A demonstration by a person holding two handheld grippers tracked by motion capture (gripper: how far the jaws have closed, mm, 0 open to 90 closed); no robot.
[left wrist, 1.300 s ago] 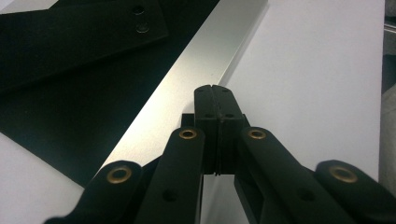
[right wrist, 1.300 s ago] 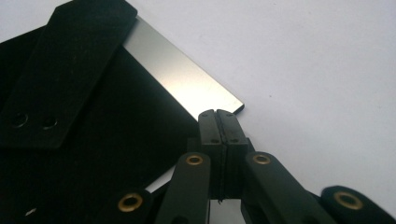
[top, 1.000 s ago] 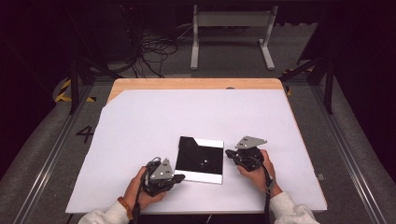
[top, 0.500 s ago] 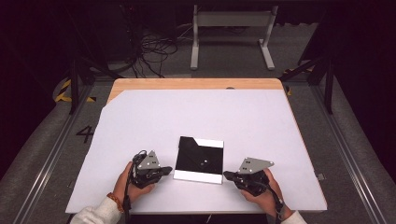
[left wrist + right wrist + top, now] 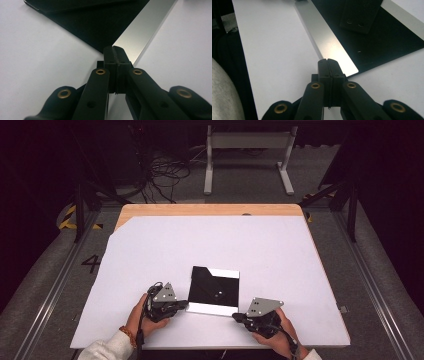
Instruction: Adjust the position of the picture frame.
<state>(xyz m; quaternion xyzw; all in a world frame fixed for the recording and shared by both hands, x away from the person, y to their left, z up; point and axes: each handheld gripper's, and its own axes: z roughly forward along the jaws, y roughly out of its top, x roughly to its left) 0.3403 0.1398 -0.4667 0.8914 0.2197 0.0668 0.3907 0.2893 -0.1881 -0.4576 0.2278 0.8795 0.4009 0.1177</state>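
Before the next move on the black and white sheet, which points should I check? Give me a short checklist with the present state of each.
1. Left gripper jaws closed, nothing between them: ok.
2. Right gripper jaws closed, nothing between them: ok.
3. Left gripper at the sheet's near left corner: ok; in the left gripper view its tip meets the white strip, but contact cannot be told.
4. Right gripper at the near right corner: ok; its tip is beside the strip's end, contact cannot be told.
5. Sheet lies flat on the table: ok, as far as the high view shows.
6. Sheet gripped by either gripper: not ok, neither holds it.
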